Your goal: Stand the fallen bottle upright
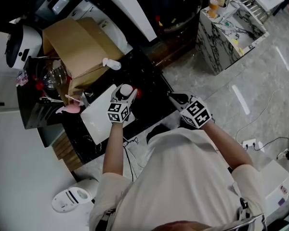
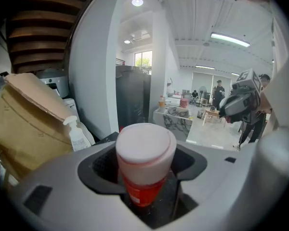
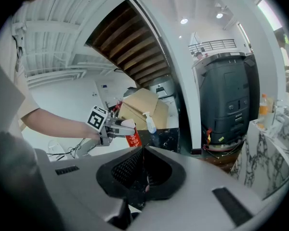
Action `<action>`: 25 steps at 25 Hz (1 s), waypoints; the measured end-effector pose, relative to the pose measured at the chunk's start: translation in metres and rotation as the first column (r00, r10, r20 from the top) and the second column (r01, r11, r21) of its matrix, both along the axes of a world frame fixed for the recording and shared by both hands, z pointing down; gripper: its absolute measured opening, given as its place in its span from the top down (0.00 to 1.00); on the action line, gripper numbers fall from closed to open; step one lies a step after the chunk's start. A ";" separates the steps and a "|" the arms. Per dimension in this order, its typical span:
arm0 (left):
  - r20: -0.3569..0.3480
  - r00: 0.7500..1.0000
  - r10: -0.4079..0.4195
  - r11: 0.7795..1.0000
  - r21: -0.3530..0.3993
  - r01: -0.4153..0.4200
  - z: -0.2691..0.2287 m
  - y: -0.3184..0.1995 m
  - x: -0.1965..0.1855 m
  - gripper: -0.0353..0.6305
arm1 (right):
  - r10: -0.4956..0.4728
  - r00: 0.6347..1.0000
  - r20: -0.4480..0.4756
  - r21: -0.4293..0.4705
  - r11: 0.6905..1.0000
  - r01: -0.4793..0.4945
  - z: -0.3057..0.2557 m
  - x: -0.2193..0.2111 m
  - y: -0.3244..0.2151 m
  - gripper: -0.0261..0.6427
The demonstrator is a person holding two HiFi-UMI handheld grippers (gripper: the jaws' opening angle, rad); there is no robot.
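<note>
A red bottle [image 2: 143, 179] with a wide white cap [image 2: 145, 146] sits between the jaws of my left gripper [image 2: 145, 177], which is shut on its body just under the cap. In the head view the left gripper [image 1: 126, 93] holds the bottle [image 1: 127, 90] over the black counter [image 1: 149, 88], beside a white board [image 1: 98, 117]. In the right gripper view the bottle [image 3: 133, 138] stands roughly cap-up; its base is hidden. My right gripper [image 1: 176, 99] hovers off the counter's right edge, its jaws [image 3: 143, 170] closed together with nothing between them.
An open cardboard box [image 1: 79, 47] and a white pump bottle [image 1: 111, 64] stand at the back of the counter. Pink items [image 1: 70, 109] and glassware lie to the left. A marble-topped table [image 1: 229, 32] stands far right. A white appliance [image 1: 72, 198] sits on the floor.
</note>
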State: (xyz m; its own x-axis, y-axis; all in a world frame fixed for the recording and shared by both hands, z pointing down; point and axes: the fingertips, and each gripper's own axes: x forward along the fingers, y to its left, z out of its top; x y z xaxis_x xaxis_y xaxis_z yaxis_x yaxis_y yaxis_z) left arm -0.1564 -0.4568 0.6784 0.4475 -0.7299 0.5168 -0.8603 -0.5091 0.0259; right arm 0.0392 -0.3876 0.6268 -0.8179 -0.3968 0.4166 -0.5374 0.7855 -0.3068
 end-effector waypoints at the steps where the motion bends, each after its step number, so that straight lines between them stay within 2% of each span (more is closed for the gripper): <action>1: -0.005 1.000 -0.013 1.000 0.003 0.013 0.000 0.000 -0.001 0.50 | 0.001 1.000 -0.001 -0.002 1.000 -0.001 0.001 0.001 0.001 0.92; 5: -0.016 0.998 -0.057 0.998 0.012 0.057 -0.001 0.000 -0.003 0.50 | 0.006 1.000 -0.004 -0.010 1.000 -0.006 0.005 0.007 0.005 0.92; 16: -0.024 0.997 -0.067 0.997 0.031 0.068 -0.012 0.002 0.000 0.45 | 0.009 1.000 0.003 0.003 1.000 -0.009 0.000 0.010 0.008 0.92; 25: -0.073 0.993 -0.088 0.994 0.059 0.093 -0.026 0.040 -0.021 0.45 | 0.045 0.999 0.004 0.044 0.998 -0.045 -0.020 -0.005 0.020 0.91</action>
